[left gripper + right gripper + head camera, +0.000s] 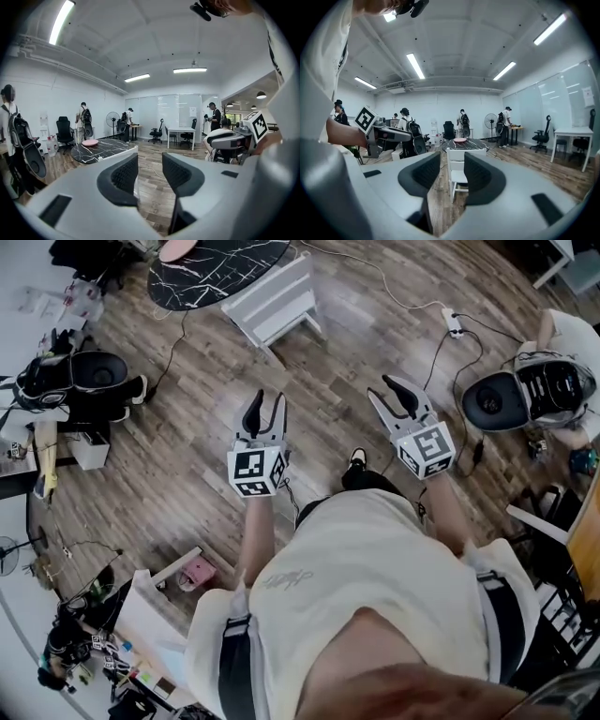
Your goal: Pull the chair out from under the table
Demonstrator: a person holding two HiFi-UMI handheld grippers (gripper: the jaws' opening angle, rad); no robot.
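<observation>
The white slatted chair stands on the wood floor, apart from the round black marble table and ahead of me. Both grippers are held out toward it and stop well short of it. My left gripper is open with nothing between its jaws. My right gripper is open and empty too. In the right gripper view the chair shows through the gap of the right gripper, with the table behind it. In the left gripper view the chair's white edge peeks past the left gripper.
A pink plate lies on the marble table. Black office chairs stand at the left and right. Cables and a power strip lie on the floor to the right. Several people, a fan and a white desk are far back.
</observation>
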